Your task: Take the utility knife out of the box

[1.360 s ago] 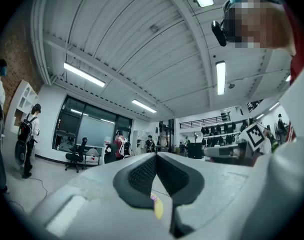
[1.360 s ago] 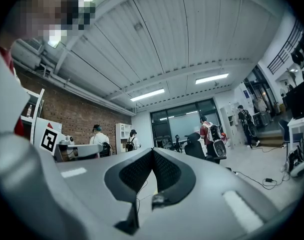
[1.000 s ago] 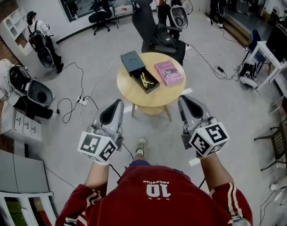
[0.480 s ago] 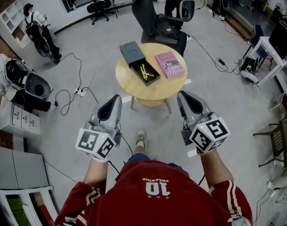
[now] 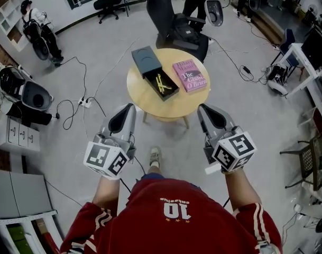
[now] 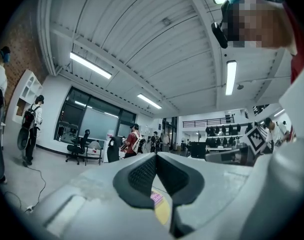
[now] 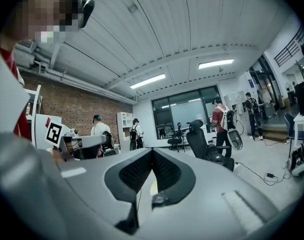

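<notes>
A dark box point(image 5: 150, 67) lies on the round wooden table point(image 5: 171, 108) with its tray slid open. The yellow utility knife point(image 5: 162, 83) rests in that tray. Both grippers hover level over the floor, short of the table's near edge and apart from the box. My left gripper point(image 5: 128, 108) is shut and empty, as is my right gripper point(image 5: 204, 109). In the left gripper view the left gripper's point(image 6: 155, 156) dark pads meet, with a sliver of table showing below. In the right gripper view the right gripper's point(image 7: 152, 152) pads also meet.
A pink book point(image 5: 190, 75) lies on the table right of the box. A black office chair point(image 5: 174, 28) stands behind the table. Cables and a power strip point(image 5: 85, 102) cross the floor at left. White drawers point(image 5: 15, 134) stand left, a desk point(image 5: 303, 62) right. A person point(image 5: 34, 23) stands far left.
Both grippers have moved forward toward the table, still shut. The table now sits slightly nearer to their tips in the head view.
</notes>
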A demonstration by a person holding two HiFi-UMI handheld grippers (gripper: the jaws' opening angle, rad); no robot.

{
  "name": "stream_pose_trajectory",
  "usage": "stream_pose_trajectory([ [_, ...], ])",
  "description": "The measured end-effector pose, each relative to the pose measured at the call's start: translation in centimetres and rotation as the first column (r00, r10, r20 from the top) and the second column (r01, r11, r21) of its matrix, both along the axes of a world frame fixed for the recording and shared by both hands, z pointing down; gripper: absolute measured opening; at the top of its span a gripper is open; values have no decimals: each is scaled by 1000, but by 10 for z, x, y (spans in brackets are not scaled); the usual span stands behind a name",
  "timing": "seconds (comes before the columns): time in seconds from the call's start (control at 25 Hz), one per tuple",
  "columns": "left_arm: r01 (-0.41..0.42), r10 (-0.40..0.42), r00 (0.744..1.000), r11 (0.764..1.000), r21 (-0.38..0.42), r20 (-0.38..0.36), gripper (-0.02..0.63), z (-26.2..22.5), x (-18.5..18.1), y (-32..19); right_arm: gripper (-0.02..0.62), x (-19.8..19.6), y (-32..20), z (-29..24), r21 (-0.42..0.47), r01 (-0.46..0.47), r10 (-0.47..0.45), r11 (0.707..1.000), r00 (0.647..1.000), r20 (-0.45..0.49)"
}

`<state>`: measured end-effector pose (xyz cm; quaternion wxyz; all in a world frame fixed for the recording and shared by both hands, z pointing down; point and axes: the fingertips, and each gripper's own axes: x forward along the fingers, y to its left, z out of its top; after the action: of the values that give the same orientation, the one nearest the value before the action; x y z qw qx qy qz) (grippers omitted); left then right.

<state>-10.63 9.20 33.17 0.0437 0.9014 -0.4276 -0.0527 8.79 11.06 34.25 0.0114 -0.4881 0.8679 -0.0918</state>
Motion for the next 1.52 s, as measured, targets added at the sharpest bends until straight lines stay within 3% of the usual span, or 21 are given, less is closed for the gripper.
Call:
stream_pose_trajectory([
  [0.76,-97,97,995,995,21,-3,3,-18,-21,-187,2,-42,-170,-24,22,-62,63,998,998,-23],
  [1.2,-187,186,982,981,45,27,3,-22,-35,-246,2,-74,-223,-29,38,-115,116,993,993,-36],
  [1.52,-203,204,979,979,33,-18,3,-17,-41,-264,2,-77,-235,-28,36,-139,142,990,988,-68],
])
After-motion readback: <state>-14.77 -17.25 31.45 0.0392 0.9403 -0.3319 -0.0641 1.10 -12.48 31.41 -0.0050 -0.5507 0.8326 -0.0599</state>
